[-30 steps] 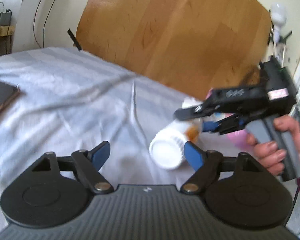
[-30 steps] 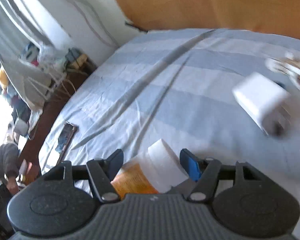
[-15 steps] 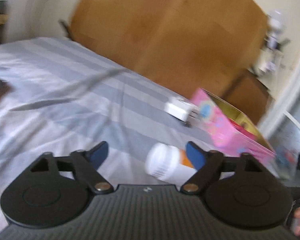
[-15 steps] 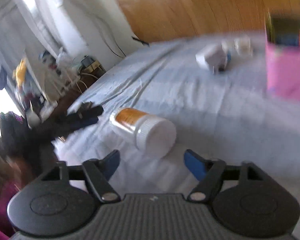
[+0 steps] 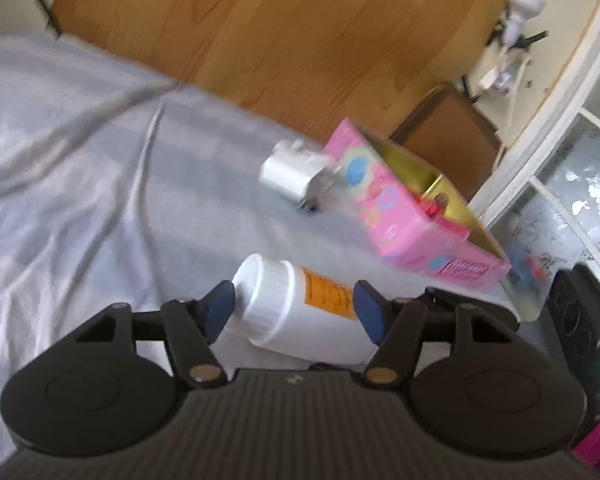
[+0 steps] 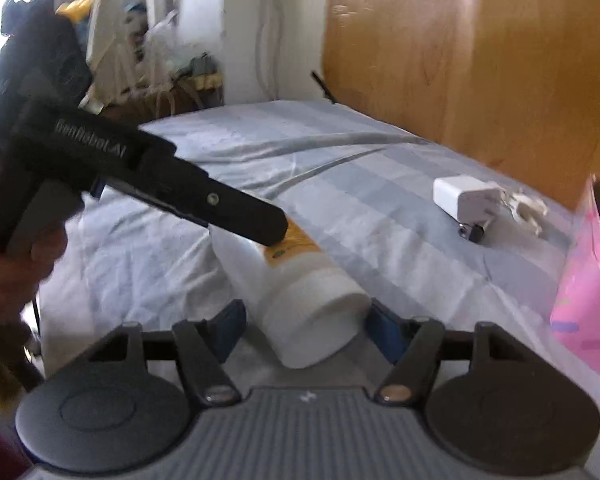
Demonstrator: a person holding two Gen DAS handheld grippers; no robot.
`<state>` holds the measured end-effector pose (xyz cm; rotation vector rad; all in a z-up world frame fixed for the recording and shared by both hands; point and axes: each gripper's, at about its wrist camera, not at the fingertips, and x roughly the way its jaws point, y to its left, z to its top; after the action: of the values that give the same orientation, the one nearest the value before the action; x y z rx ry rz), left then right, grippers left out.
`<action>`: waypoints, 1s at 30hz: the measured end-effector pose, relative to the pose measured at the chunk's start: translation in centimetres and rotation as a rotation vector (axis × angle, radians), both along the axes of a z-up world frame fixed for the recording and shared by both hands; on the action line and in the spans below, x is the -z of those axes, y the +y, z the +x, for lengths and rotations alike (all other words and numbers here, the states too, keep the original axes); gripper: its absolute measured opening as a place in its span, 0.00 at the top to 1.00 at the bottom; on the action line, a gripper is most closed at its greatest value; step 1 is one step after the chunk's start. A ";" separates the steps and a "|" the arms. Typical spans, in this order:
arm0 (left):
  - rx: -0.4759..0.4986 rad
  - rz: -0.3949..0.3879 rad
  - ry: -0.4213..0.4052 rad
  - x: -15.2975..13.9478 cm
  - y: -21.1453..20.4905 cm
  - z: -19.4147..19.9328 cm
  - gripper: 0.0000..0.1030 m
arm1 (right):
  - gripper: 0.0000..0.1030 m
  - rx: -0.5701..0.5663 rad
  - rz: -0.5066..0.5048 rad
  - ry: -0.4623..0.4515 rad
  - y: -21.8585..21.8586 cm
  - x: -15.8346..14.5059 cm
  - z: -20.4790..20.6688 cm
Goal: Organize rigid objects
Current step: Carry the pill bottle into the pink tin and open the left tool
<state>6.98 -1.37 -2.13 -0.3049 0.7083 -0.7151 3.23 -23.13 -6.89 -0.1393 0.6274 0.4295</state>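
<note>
— Bottle (image 5: 276, 304): white plastic, ribbed cap, orange label unreadable, lying on our striped sheet (image 5: 80, 160).
— We've just narrowed both tools around it: right gripper (image 6: 304, 324) not touching; left gripper (image 5: 292, 306), we cannot tell.

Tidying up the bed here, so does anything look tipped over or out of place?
The white bottle lies on its side on the sheet, not upright. The charger sits loose beside the pink box, not in it.

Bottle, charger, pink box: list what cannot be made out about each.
Bottle label print: both views, blurred, too small.
Pink box contents: left wrist view, walls hide most; right wrist view, frame edge cuts it.
Charger prongs: both views, motion blur.
</note>
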 end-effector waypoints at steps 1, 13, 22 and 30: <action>0.014 -0.011 -0.021 -1.0 -0.6 -0.1 0.39 | 0.36 0.010 -0.009 -0.045 -0.6 -0.6 -0.7; 0.239 0.006 -0.214 -5.8 -21.3 1.4 0.38 | 0.36 0.359 -0.089 -0.225 -16.9 -6.0 -4.9; 0.222 0.161 -0.222 -4.8 -31.7 2.2 0.27 | 0.37 0.604 -0.104 -0.172 -24.5 -4.0 -2.7; 0.142 0.212 -0.279 -4.4 -28.2 0.4 0.27 | 0.27 0.807 -0.027 -0.200 -25.5 -3.6 -4.4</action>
<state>7.40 -29.56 2.24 0.0403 0.5364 -0.7912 -1.16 -48.66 -3.25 0.0511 0.4447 -0.3692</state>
